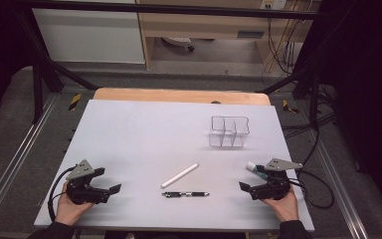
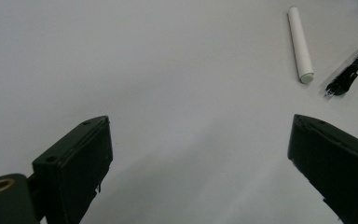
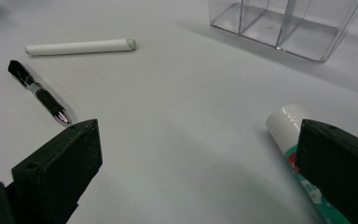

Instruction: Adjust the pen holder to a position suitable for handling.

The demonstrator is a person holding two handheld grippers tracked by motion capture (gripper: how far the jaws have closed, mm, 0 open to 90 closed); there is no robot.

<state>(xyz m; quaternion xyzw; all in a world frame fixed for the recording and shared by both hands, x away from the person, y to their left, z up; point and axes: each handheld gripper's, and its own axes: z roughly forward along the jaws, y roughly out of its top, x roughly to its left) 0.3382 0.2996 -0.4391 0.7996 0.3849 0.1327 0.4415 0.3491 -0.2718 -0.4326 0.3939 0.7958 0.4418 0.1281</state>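
Fingers [image 2: 74, 158] of both grippers spread wide — empty, pen [image 1: 185, 194] between, tube [image 3: 291, 135] beside right.

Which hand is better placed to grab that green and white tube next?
The right. The right gripper is open, with the green and white tube lying right beside one of its fingers. The left gripper sits across the table.

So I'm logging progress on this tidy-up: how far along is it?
Nothing looks done: the clear organizer holds nothing. Nothing is in hand either; the left gripper and right gripper rest open on the table. Left to do: the white stick, the pen and the tube, which lies beside the right gripper, all lie loose on the table.
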